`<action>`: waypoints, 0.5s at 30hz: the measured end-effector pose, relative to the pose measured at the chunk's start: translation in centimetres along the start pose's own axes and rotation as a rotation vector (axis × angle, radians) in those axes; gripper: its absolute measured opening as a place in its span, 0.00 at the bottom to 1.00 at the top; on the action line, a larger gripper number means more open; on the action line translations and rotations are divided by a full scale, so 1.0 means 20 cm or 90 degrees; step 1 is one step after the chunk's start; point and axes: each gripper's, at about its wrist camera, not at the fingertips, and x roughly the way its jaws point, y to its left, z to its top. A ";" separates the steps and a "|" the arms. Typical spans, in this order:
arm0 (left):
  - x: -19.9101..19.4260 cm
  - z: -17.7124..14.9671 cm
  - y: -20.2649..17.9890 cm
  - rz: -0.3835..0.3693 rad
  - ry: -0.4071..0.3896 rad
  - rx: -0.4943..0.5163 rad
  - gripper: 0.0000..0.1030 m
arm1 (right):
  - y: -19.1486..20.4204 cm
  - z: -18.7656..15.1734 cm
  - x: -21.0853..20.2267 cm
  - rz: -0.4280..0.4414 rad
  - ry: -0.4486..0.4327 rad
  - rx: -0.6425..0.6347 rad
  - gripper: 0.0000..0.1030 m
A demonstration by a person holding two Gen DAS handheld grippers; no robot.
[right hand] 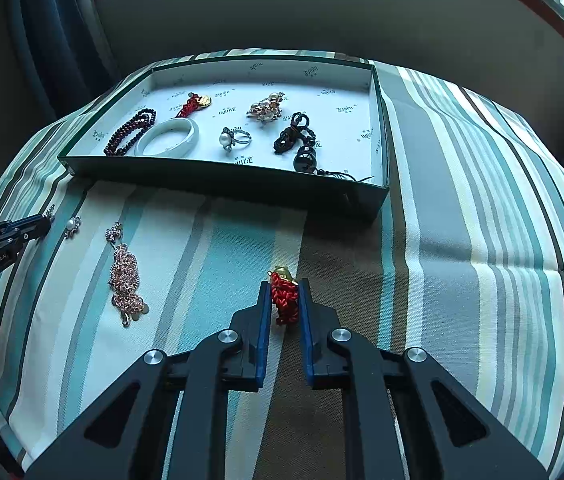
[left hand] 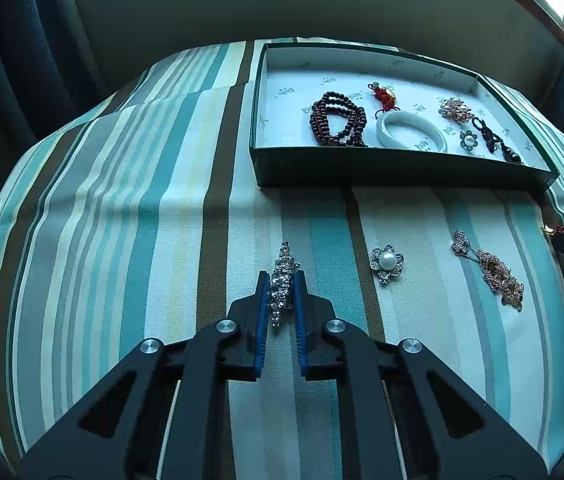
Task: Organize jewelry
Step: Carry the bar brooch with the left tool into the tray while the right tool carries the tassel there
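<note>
left gripper (left hand: 282, 284) clamped on rhinestone brooch (left hand: 282, 280) over striped cloth (left hand: 122, 200) | right gripper (right hand: 285, 292) clamped on red knotted charm (right hand: 283, 298) | both pieces outside green tray (right hand: 242, 188)

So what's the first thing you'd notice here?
Two black grippers each pinch a treasure above the striped cloth: the left gripper is shut on a sparkly brooch, the right gripper on a red knotted charm. Behind them a green box holds more jewelry, including a white bangle.
</note>
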 end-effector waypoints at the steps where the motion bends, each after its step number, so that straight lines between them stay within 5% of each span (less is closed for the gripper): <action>1: 0.00 0.00 0.00 -0.001 0.000 -0.001 0.11 | 0.00 0.00 -0.01 0.000 -0.002 0.000 0.13; 15: -0.16 0.04 -0.05 -0.019 -0.045 -0.002 0.11 | 0.02 0.05 -0.13 0.007 -0.038 0.005 0.13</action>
